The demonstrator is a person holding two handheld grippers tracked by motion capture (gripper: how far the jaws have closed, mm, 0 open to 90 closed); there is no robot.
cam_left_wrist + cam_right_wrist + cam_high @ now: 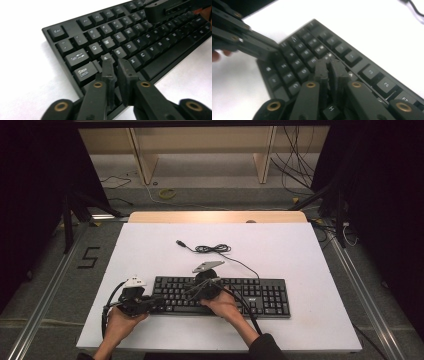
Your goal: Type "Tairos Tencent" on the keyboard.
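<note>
Keyboard: we see one black keyboard (220,296) lying flat on the white worktop (280,255), near its front edge, a little left of the middle.
Left gripper: we hold the left gripper (159,301) at the left end of the keyboard; in the left gripper view (117,65) its tips are over the keys near A, S and Caps Lock.
Left jaws: almost together, with only a narrow slit between them, and nothing clamped.
Right gripper: the right gripper (192,291) is over the middle of the keyboard; in the right gripper view (329,66) its tips hang above the letter rows.
Right jaws: also nearly together, a thin gap, nothing between them.
Between the grippers: they are near each other and point towards each other over the left half of the keys; we see two grippers in all.
Cable: one black cable (212,249) with a plug at its end lies on the worktop behind the keyboard, partly bundled; it runs to the keyboard's back edge.
In the way: nothing lies on the keys except the grippers themselves.
Floor: loose wires (295,165) and one yellow ring (167,193) lie well behind the worktop.
</note>
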